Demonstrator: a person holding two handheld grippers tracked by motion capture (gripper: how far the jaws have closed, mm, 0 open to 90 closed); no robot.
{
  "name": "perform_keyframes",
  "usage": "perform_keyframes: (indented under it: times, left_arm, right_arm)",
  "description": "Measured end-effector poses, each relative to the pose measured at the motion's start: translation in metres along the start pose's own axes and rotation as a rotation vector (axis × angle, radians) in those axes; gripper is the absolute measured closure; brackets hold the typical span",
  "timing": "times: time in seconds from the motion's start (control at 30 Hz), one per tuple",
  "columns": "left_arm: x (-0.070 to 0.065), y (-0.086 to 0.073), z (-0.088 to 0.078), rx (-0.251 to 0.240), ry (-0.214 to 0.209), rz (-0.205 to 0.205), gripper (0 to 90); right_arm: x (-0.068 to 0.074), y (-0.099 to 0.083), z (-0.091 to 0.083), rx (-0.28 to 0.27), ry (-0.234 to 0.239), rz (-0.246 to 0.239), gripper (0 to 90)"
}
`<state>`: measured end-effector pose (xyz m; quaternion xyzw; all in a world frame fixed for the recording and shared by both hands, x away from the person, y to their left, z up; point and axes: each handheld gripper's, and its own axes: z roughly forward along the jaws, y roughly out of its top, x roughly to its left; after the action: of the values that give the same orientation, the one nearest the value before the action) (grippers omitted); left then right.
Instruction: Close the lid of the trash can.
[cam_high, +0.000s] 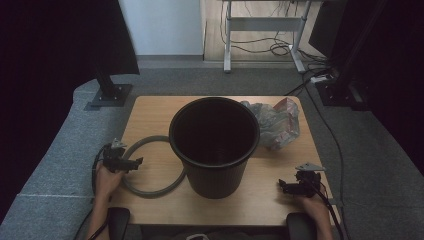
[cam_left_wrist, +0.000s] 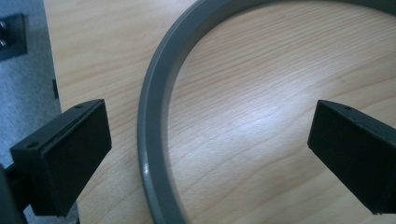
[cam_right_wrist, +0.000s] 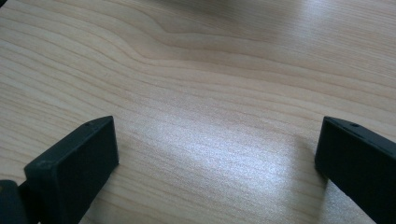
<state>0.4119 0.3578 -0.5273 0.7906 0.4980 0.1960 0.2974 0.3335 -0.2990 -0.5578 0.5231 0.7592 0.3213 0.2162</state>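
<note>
So the left gripper (cam_high: 131, 163) is hovering right over the grey plastic ring (cam_high: 150, 166), the hoop lying flat on the light wooden counter (cam_high: 265, 175) just to the left of the tall black plastic bin (cam_high: 214, 146). In the left gripper view the jaws are standing wide apart with the ring's curved band (cam_left_wrist: 156, 112) running up between them, nearer the left jaw. My guess is it's lining up to pinch that band, since nothing is clamped yet. The ring looks like the bin's bag-holding rim, which would explain why it's parked so close to the bin, touching or nearly touching its base.

The right gripper (cam_high: 291, 187) is idling near the counter's front right corner, jaws spread wide over bare wood, holding nothing. Probably just waiting its turn.

Behind the bin there's a crumpled clear plastic bag (cam_high: 275, 122) with something reddish on it; can't make out what. The bin is hiding part of the ring and part of the bag, and its inside is too dark to see whether anything's in there.
</note>
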Motion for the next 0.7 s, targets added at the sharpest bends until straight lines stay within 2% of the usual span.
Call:
perform_keyframes:
  times: [0.13, 0.17, 0.2, 0.4, 0.47, 0.5, 0.57, 0.7]
  left_arm:
    - [0.001, -0.006, 0.013, 0.062, -0.005, 0.015, 0.0]
    - [0.002, -0.008, 0.016, 0.044, -0.033, 0.001, 0.0]
    - [0.003, -0.01, 0.016, 0.026, -0.037, -0.002, 0.0]
    - [0.003, -0.01, 0.017, 0.025, -0.033, -0.006, 0.0]
    - [0.004, -0.011, 0.015, 0.006, -0.023, -0.019, 2.1]
    - [0.005, -0.012, 0.013, -0.008, -0.019, -0.025, 9.2]
    - [0.008, -0.013, 0.009, -0.035, -0.006, -0.041, 31.5]
    - [0.008, -0.012, 0.007, -0.034, 0.026, -0.082, 52.5]
  right_arm:
    - [0.0, 0.0, 0.0, 0.0, 0.0, 0.0, 0.0]
    - [0.0, 0.0, 0.0, 0.0, 0.0, 0.0, 0.0]
    - [0.0, 0.0, 0.0, 0.0, 0.0, -0.001, 0.0]
    - [0.0, 0.0, 0.0, -0.001, 0.004, -0.003, 0.0]
    - [0.001, 0.0, 0.0, -0.001, 0.007, -0.007, 0.0]
    - [0.001, 0.0, 0.0, -0.002, 0.009, -0.008, 0.0]
    - [0.001, 0.0, 0.0, -0.002, 0.011, -0.01, 0.0]
    - [0.001, 0.0, 0.0, -0.001, 0.013, -0.012, 0.0]
